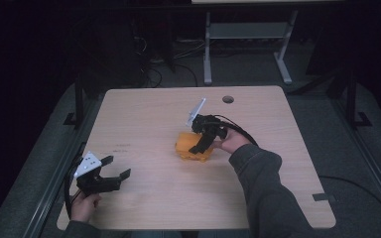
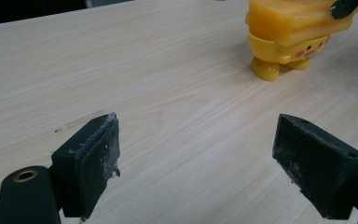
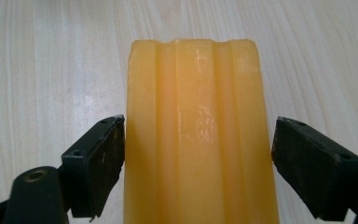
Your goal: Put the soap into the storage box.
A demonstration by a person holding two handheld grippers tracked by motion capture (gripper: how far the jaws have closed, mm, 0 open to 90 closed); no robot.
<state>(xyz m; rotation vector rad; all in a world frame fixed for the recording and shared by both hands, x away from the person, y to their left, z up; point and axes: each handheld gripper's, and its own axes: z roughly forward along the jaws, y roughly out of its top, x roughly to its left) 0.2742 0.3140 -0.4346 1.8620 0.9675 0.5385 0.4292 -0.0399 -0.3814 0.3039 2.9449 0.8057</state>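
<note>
The yellow duck-shaped toy [image 1: 192, 147] stands mid-desk [image 1: 149, 129]. The right gripper [image 1: 204, 141] straddles its ridged top, fingers [image 3: 95, 165] spread, left pad touching, right pad just clear. The left gripper [image 1: 113, 168] sits near the desk's front-left edge, fingers spread, holding nothing.

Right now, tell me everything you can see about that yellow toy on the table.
The yellow toy looks like glossy moulded plastic: a ridged, flat-topped upper part over a rounder body with a pink cheek spot and stubby feet. It stands on the wooden table, right of centre. The right tool straddles its ridged top, open, one jaw about touching its side, the other apart. The left tool is open, well clear.
</note>
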